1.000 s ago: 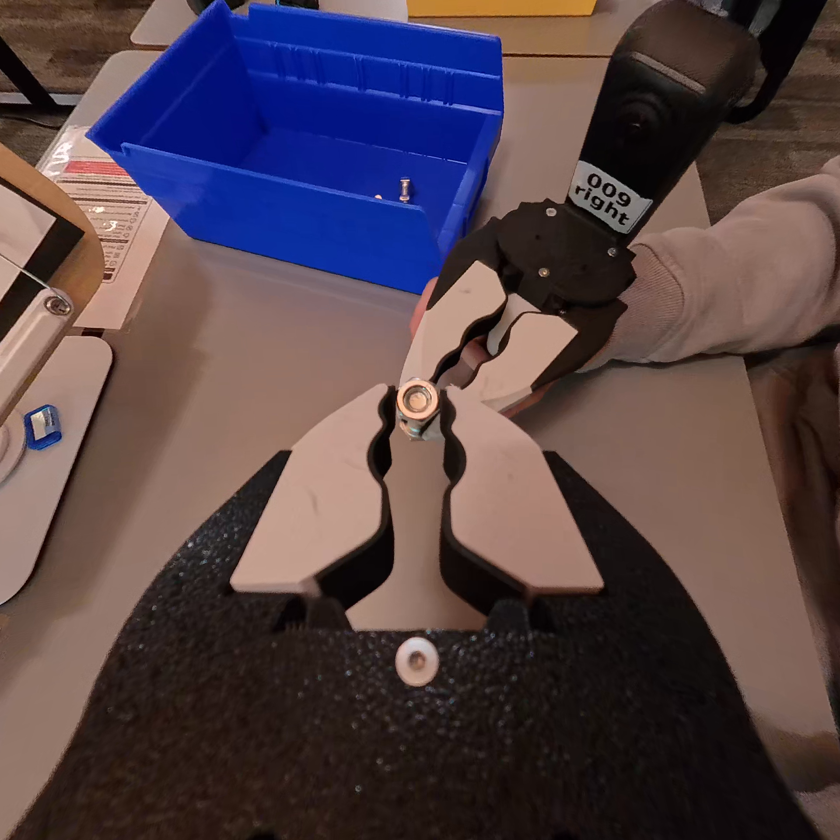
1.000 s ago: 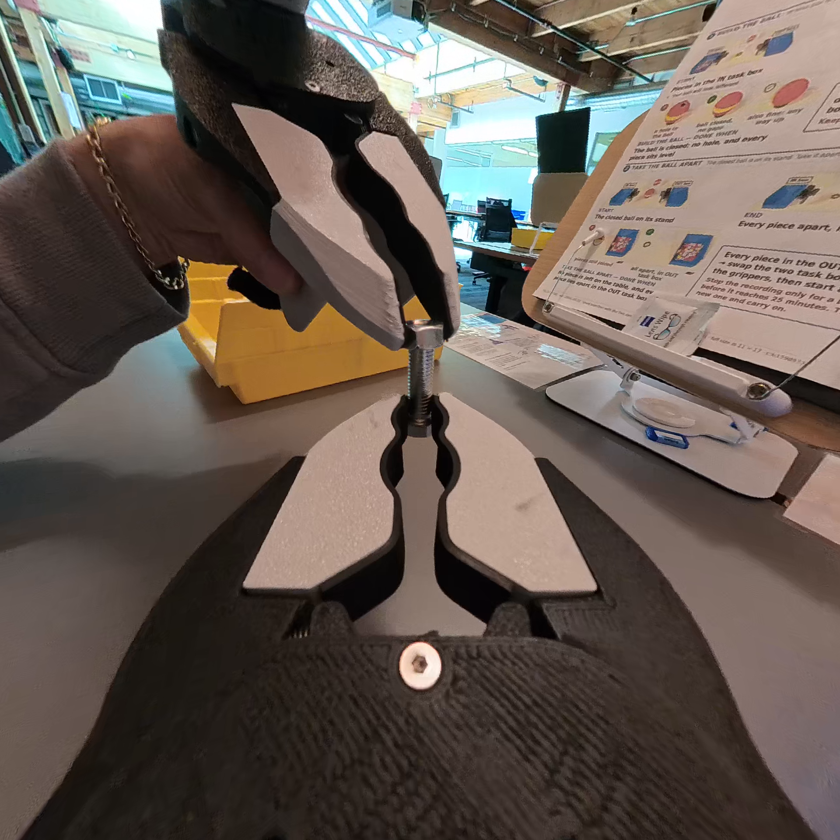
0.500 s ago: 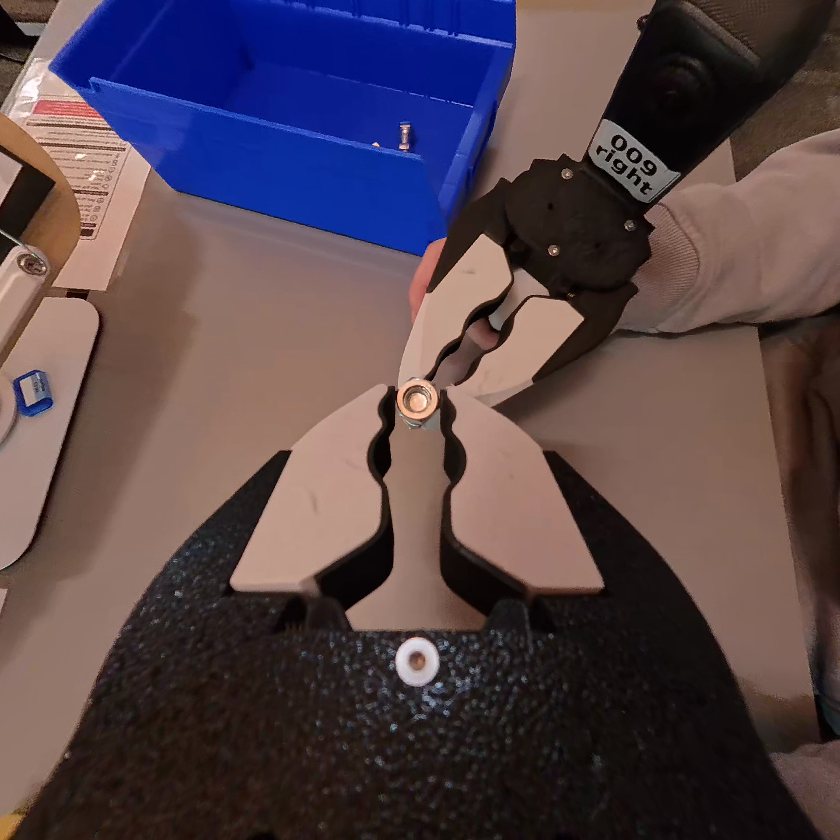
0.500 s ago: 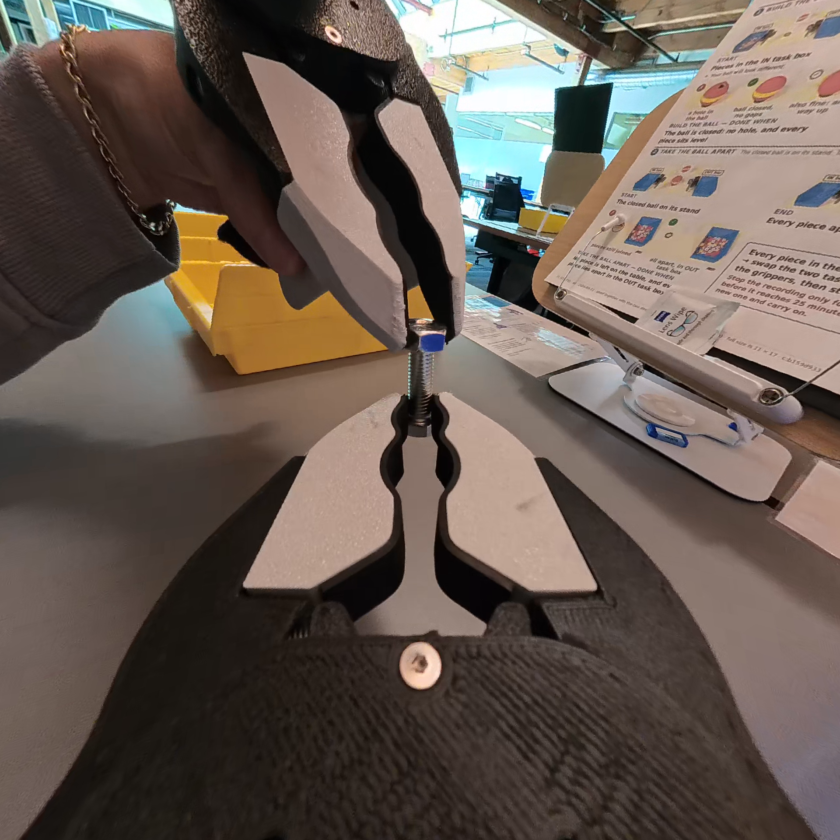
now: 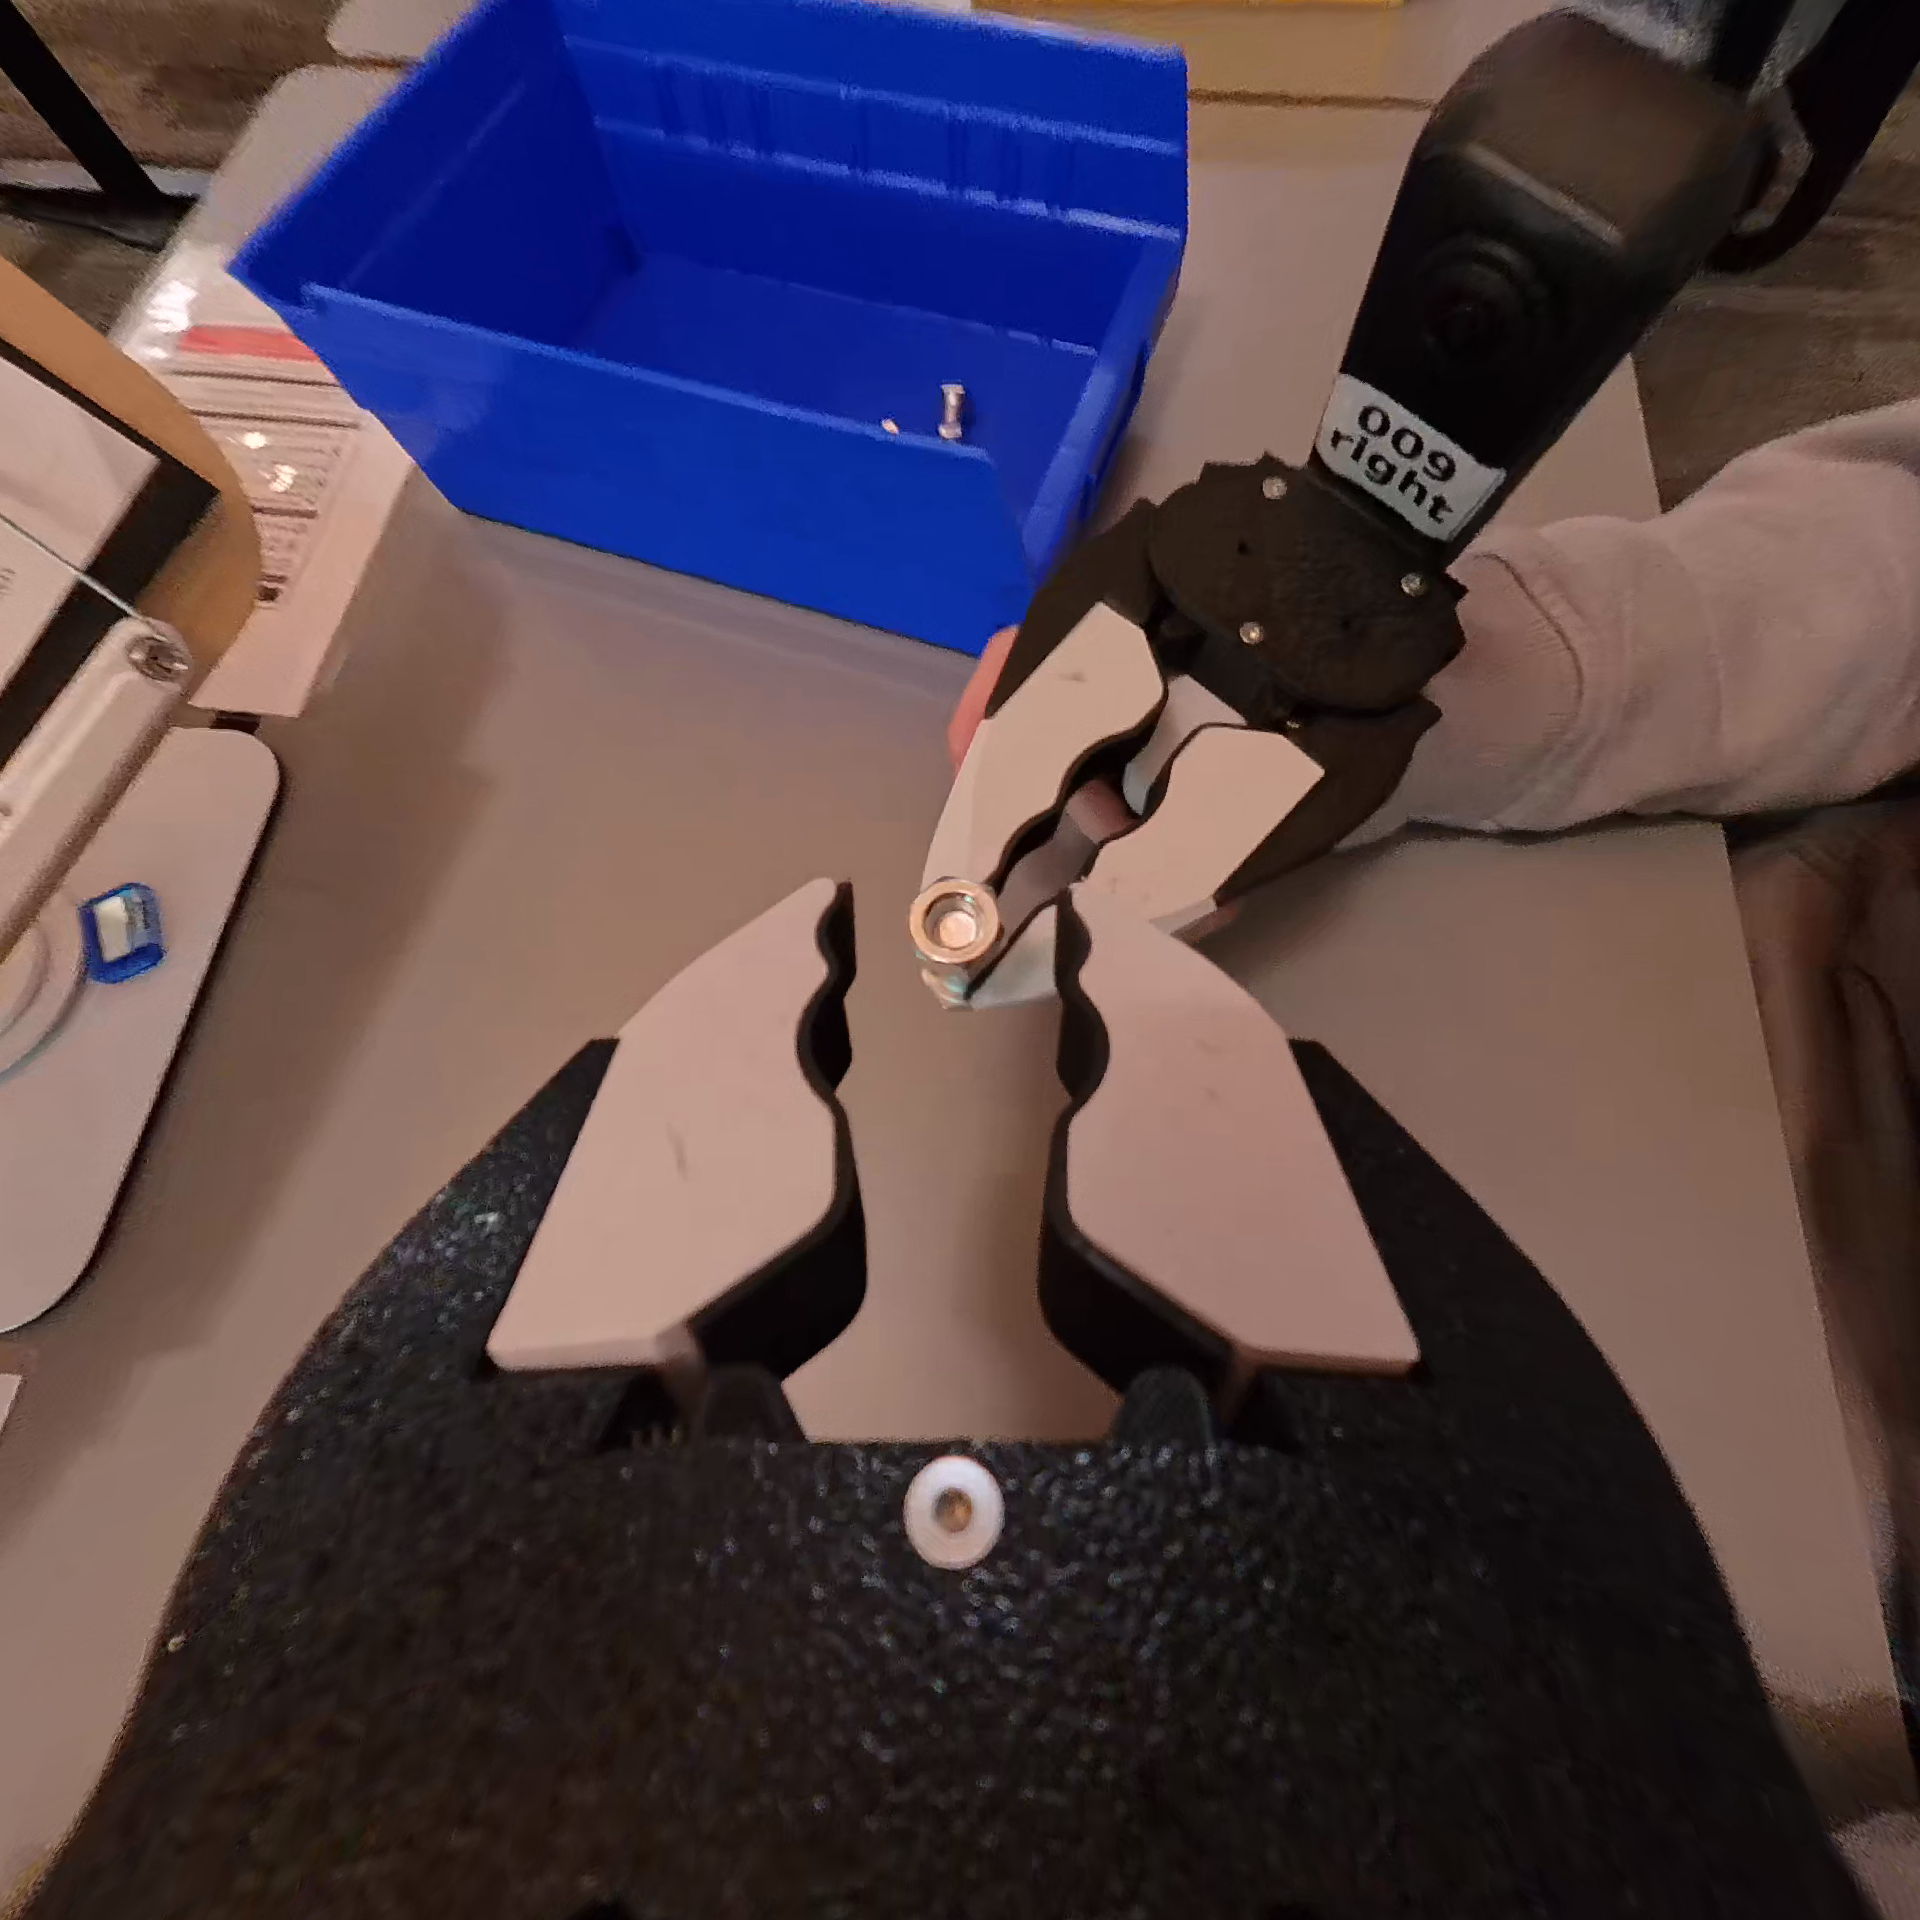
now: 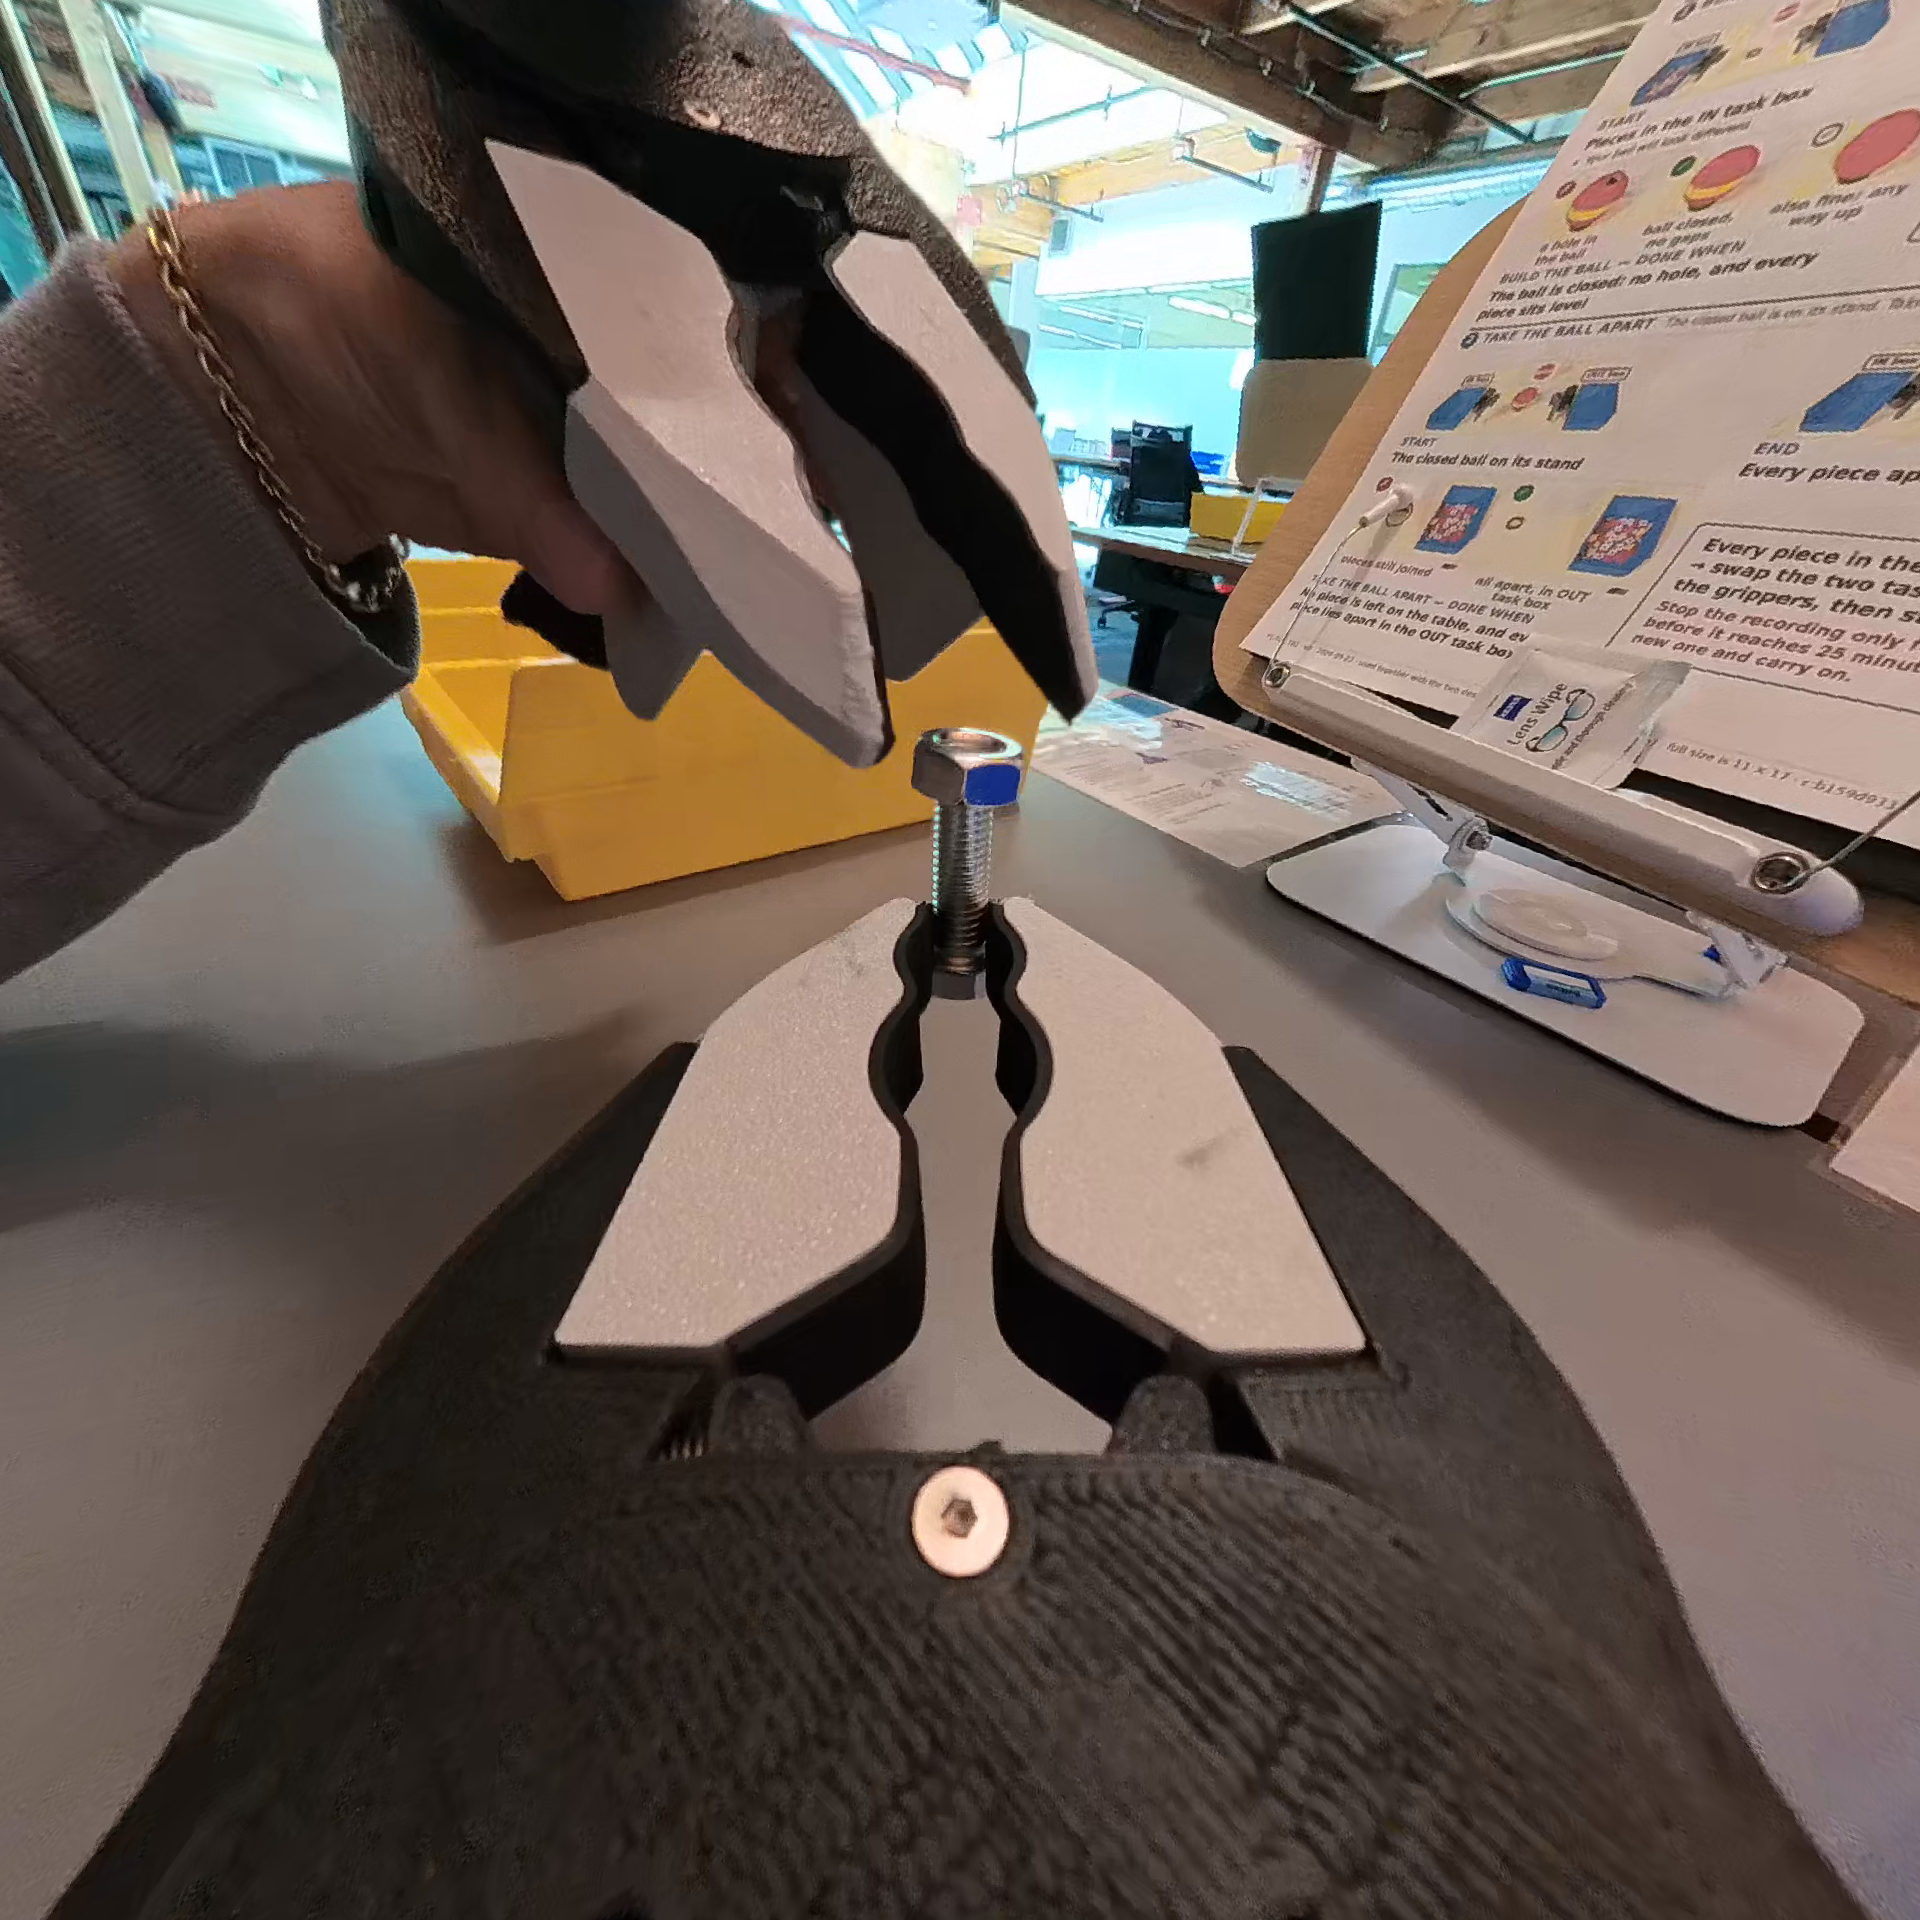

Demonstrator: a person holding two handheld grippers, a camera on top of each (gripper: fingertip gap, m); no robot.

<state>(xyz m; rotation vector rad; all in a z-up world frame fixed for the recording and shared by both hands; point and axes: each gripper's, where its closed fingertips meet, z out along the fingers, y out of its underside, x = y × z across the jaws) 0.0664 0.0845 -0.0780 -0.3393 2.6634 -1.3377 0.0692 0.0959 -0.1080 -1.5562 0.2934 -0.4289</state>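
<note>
Upright between the closed right gripper fingers stands one threaded steel bolt, pinched near its lower end and topped by a six-sided nut. Just above it hangs the left gripper, its two flat grey fingers spread and touching nothing. Behind sit one smooth yellow plastic bin and, beyond the grey table, one blue bin holding a second small bolt.

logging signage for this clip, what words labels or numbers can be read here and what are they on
I don't copy out writing; these things bear it:
white sticker on the right gripper: legible print
instruction sheet on the wooden stand: legible, with pictures
wipe sachet on the stand's ledge: legible
laminated sheet by the yellow bin: too small
sheet beside the blue bin: blurred
</note>
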